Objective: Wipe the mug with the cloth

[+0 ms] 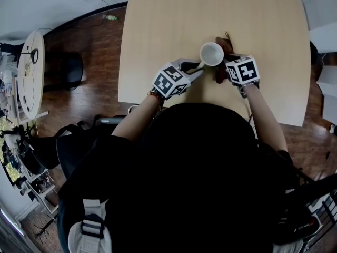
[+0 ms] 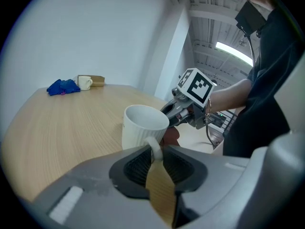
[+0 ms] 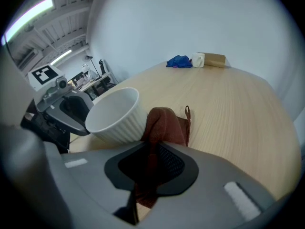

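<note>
Your right claw [image 3: 151, 151] pinches the brown cloth [image 3: 164, 123], pressed to the right side of the mug [image 3: 116, 116]; your left claw [image 2: 154, 152] clamps its handle [image 2: 153, 144] over the table [image 2: 57, 128], near right. Wiping seems underway, with most of the wall probably left

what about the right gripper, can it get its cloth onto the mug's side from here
Probably yes: the right gripper, shut on the brown cloth, has it right beside the mug with nothing between. The left gripper grips the handle on the opposite side.
</note>
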